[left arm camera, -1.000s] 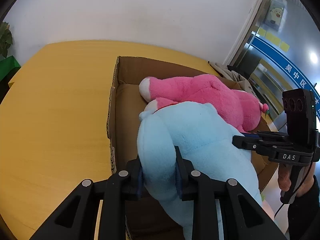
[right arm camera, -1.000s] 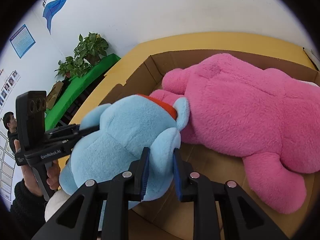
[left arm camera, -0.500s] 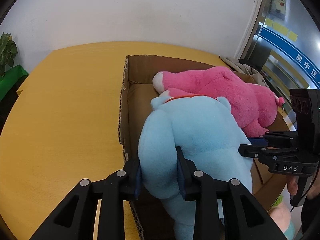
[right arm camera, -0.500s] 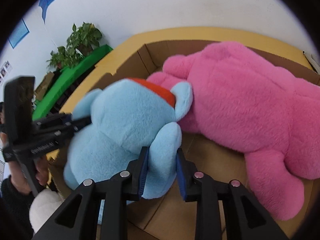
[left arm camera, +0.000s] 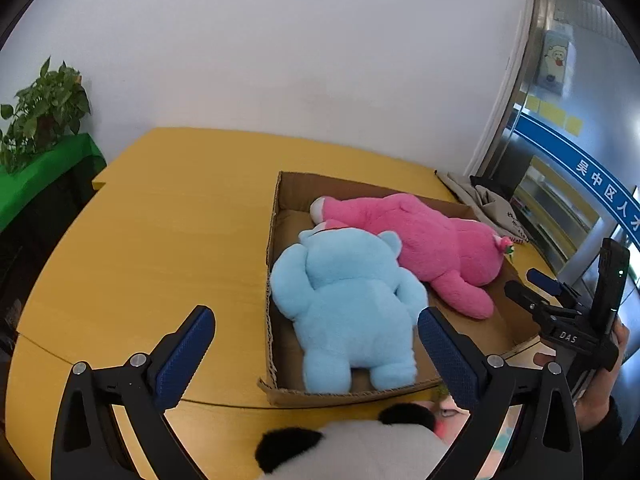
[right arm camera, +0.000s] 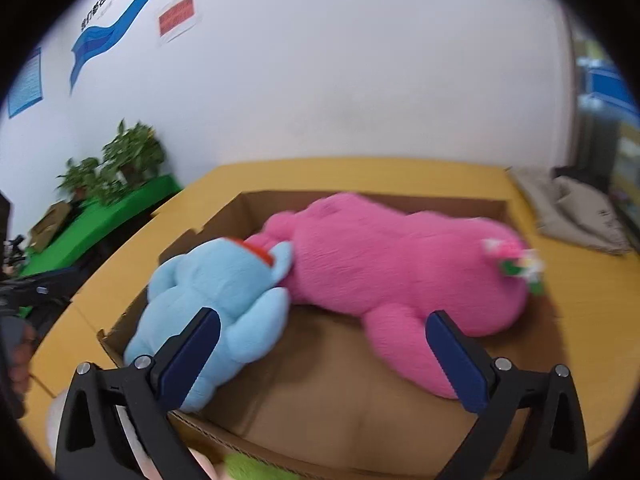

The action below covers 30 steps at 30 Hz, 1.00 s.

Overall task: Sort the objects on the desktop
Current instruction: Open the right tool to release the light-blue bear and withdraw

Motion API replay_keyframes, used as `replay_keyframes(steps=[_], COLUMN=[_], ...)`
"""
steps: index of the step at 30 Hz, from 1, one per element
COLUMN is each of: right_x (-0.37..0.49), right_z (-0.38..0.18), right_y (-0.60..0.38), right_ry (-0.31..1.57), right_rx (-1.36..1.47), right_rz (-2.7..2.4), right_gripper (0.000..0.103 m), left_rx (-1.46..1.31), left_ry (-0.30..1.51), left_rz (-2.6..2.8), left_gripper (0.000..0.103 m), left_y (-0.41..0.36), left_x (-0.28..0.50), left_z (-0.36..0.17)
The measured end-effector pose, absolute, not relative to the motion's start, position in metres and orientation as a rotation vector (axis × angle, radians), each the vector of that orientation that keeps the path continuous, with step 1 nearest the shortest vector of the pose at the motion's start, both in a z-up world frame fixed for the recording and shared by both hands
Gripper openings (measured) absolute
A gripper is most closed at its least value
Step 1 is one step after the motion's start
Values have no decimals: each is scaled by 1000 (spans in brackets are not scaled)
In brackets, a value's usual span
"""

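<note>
Ahead of both my claws the yellow table [left arm camera: 160, 248] carries the cardboard box [left arm camera: 276, 216], its near wall just beyond my fingertips. Inside, the pink plush [left arm camera: 420, 236] lies along the far side, and the blue plush [left arm camera: 352, 300] lies face down touching it, nearest my left claw. My left claw [left arm camera: 316, 340] hangs spread wide, gripping nothing, with a black-and-white plush [left arm camera: 352, 452] just beneath it outside the box. My right claw [right arm camera: 322, 348] is likewise spread and empty, poised over the box's near edge, blue plush [right arm camera: 216, 300] by its left finger, pink plush [right arm camera: 400, 264] beyond its right.
</note>
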State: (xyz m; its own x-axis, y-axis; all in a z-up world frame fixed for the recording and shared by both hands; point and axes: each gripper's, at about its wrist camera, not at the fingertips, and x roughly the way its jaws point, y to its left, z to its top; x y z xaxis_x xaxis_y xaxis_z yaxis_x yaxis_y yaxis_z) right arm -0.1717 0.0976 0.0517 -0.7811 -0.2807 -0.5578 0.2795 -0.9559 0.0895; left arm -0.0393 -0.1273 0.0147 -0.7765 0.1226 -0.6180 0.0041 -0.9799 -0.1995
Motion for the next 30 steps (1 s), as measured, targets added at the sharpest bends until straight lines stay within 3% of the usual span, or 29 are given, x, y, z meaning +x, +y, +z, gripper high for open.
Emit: replay_keyframes(steps=[6, 15, 30], right_x=[-123, -59, -16], right_z=[64, 84, 96], right_y=[129, 148, 164], right_ry=[76, 98, 66], right_rx=[877, 838, 831], right_rz=[-2796, -2864, -2866], right_gripper=[103, 103, 103], left_rx=[-966, -985, -968], left_ry=[-117, -246, -205], left_rz=[2943, 2928, 2919], left_gripper=[103, 103, 103], left_y=[-61, -24, 5], left_x=[22, 56, 79], left_z=[26, 10, 16])
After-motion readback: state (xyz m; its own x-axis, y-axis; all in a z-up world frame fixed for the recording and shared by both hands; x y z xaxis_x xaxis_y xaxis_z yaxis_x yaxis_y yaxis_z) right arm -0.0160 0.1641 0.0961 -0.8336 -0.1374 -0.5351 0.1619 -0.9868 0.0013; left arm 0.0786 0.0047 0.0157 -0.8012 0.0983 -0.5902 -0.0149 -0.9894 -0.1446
